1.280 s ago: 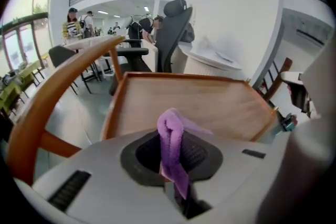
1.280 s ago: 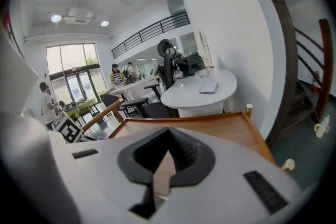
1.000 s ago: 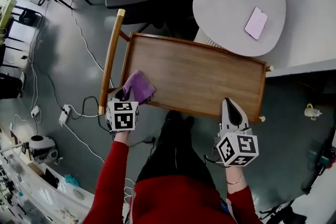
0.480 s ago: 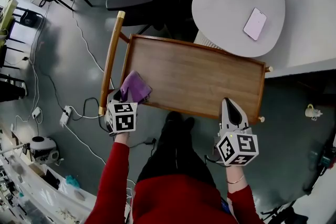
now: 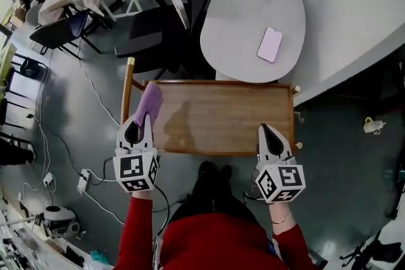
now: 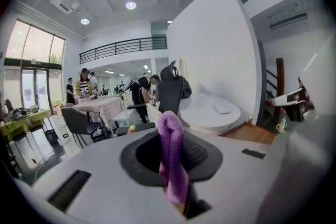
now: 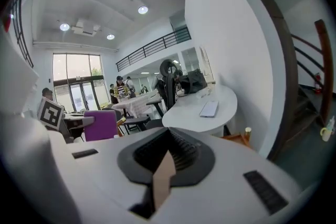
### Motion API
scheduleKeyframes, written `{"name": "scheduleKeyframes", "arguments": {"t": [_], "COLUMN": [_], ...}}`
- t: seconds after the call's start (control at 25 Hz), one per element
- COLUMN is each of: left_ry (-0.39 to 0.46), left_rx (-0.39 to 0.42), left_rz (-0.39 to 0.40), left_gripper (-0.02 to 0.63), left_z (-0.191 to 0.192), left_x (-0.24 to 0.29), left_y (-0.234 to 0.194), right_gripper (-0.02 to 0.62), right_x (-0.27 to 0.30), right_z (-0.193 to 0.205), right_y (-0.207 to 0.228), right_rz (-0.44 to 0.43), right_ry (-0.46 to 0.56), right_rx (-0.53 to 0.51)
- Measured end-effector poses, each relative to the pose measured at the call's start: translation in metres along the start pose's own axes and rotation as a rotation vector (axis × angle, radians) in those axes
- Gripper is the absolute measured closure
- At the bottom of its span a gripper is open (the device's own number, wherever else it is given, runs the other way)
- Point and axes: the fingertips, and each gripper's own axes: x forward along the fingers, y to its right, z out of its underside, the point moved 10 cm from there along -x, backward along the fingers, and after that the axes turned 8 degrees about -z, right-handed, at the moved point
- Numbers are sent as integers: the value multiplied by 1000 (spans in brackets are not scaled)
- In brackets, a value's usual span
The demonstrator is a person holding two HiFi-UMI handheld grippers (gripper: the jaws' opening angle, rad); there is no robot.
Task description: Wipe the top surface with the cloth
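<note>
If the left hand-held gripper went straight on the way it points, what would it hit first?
Probably the black office chair beyond the cart. The left hand-held gripper, shut on the cloth, points over the cart's left end toward it; depth is unclear.

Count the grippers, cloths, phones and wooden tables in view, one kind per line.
Grippers: 2 (left gripper, right gripper)
Cloth: 1
Phone: 1
Wooden table: 1
Total: 5
</note>
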Motion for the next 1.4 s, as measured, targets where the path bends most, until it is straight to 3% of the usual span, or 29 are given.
{"name": "scheduleKeyframes", "arguments": {"t": [0.24,0.44,0.64,0.96,1.4], "left_ry": [145,216,260,307,287], "left_rx": [-33,-43,-38,-12,-21], "left_rz": [203,369,479,544,559], "left_gripper": [551,551,551,551,551], "left_z": [-46,-65,-76,-85,-75], "left_x": [-1,-7,-15,-32,-45], "left_y": [55,99,127,150,154], "right_gripper": [584,584,584,584,584], "right_x": [-18,-33,-48,-67,-63], "right_z": [-21,-34,-43,-44,-40], "right_y": [-4,-8,-13,-16,-25], "right_rz": [30,51,80,67,54], "right_ry": [99,202,270,325,289], "right_rx": [-34,-62,-85,-107,-142]}}
